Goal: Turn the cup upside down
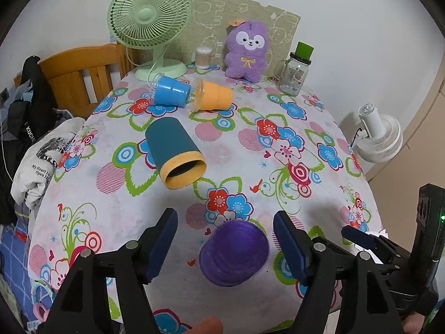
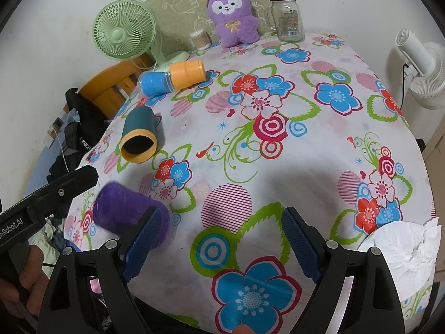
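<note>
Left gripper [image 1: 225,246] is spread wide; the purple cup [image 1: 233,253] is seen lying on its side between the pads, no contact visible. Right gripper [image 2: 222,239] is also spread wide, nothing held, over the floral tablecloth [image 2: 278,167]. Purple cup sits at its 9 o'clock, motion-blurred. A teal cup [image 1: 173,153] is toppled at 11 o'clock.

Black frames, blue textured fingers [image 2: 301,246], silver screws
</note>
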Demonstrator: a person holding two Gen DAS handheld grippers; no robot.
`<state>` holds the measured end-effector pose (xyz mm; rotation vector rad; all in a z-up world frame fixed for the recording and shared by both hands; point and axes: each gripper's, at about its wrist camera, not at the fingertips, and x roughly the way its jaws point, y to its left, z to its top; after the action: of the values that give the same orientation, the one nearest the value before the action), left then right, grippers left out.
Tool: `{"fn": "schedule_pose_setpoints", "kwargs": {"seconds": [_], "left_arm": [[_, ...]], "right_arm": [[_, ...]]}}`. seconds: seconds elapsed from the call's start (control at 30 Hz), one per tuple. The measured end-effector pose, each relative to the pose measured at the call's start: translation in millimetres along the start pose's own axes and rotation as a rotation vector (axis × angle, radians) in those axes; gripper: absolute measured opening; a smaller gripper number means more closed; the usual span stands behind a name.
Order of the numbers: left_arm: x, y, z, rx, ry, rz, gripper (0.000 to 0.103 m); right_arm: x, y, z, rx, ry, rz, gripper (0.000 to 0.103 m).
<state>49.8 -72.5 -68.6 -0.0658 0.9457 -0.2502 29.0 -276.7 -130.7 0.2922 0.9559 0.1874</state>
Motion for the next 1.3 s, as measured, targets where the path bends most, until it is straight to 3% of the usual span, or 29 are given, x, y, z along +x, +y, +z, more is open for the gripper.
{"fn": "schedule_pose_setpoints", "kwargs": {"seconds": [0.53,0.73,1.3], "left_arm": [[-14,7,-2,-0.020,-0.044,0.015,0.081],[-28,13,-2,-0.032,-0.086,0.030,0.083],[-60,25,-4,-0.053,-0.218,0.035,0.088]], "right_arm": [[-17,24,1,-0.057,-0.055,-0.002,0.090],[-36,41,3,-0.093,-0.115,0.004,0.090],[-56,65,4,-0.138,-0.176,0.019,0.090]]}}
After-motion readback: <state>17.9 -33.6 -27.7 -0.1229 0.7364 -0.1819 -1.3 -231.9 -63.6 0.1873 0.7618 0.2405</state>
